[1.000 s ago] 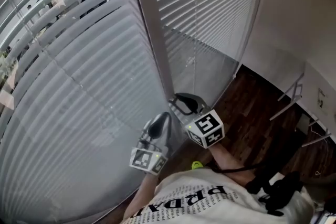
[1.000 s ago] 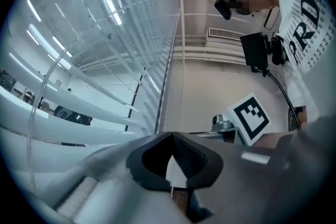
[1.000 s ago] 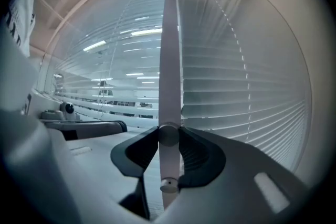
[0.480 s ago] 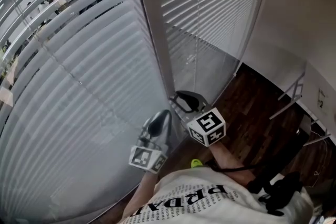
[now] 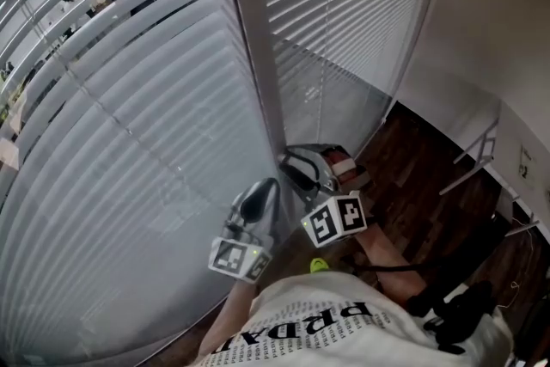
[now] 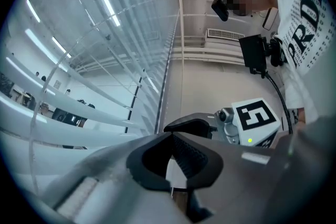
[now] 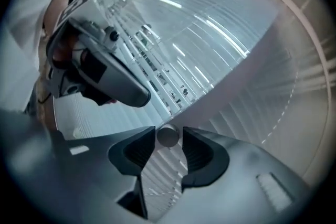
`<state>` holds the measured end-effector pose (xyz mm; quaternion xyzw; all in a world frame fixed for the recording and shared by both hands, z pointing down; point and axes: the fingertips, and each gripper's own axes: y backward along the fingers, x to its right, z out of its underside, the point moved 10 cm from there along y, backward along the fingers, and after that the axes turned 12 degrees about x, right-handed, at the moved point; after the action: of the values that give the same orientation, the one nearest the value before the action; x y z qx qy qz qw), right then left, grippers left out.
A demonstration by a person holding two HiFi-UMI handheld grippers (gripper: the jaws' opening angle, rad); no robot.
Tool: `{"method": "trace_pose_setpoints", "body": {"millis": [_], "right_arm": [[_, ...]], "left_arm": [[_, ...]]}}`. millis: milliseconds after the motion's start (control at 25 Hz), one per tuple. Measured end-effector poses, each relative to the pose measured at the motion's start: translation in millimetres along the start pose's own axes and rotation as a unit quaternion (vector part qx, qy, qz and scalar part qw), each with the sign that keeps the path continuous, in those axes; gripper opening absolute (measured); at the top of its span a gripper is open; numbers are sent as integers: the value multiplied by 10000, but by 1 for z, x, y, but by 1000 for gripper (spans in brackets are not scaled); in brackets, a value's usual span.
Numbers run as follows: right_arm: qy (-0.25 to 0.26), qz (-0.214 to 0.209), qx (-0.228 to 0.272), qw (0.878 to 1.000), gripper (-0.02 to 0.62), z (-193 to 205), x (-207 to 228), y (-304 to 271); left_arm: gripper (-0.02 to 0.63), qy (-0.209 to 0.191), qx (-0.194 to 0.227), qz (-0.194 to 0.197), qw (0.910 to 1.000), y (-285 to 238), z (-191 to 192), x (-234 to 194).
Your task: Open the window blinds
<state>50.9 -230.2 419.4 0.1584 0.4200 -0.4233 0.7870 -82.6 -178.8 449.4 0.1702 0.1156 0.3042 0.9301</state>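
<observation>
Two grippers, head view: the left gripper (image 5: 265,190) and the right gripper (image 5: 295,165) are side by side, with their tips near the window frame post (image 5: 256,73). Contact with the post cannot be told.
Blinds, head view: the window blinds (image 5: 129,133) spread left of and beyond the left gripper. The upper slats are gapped and the lower slats overlap.
Hidden, head view: each gripper's body covers its own jaws.
Writing, head view: the shirt (image 5: 326,327) print is upside down and starts "PRDA". The smaller lines below it are unreadable.
Left gripper view: the jaws are clenched tip to tip. A thin pale line below the tips is too fine to identify. The marker cube (image 6: 255,119) of the right gripper sits to the right. The shirt print "PRD" is cut off at the edge.
Right gripper view: the jaws are released and have just been opening. The round end of the tilt wand (image 7: 168,137) sits between the tips, and contact is unclear. The left gripper is upper left and blurred.
</observation>
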Motion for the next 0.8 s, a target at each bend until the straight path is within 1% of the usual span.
{"method": "trace_pose_setpoints", "body": {"millis": [80,160,240,320,520,600,720,800], "right_arm": [[445,-8,-98,9990,161,-1,-2,-3],[690,16,-121,9975,138,-2,-4,-5],[781,67,-107,9969,138,-2,-6,-5],[721,120,-89,9973,135,-2,-8,-4],[208,240,-10,9995,132,-1,-6,-4],[-62,271,8,9996,130,0,-5,-4],[-580,327,74,9977,130,2,-3,-4],[-1052,370,157,9936,130,5,-1,-4]], "left_arm": [[-6,77,53,-29,10000,-2,-2,1],[-6,75,59,-21,10000,-1,-2,1],[-6,76,72,-27,9999,-1,-2,2],[-6,54,45,-13,10000,1,-1,2],[-6,115,84,-44,9999,-1,-4,2],[-6,59,41,-20,10000,1,-1,1],[-6,136,99,-51,9998,-1,-3,3],[-6,136,92,-59,9998,-1,-4,2]]}}
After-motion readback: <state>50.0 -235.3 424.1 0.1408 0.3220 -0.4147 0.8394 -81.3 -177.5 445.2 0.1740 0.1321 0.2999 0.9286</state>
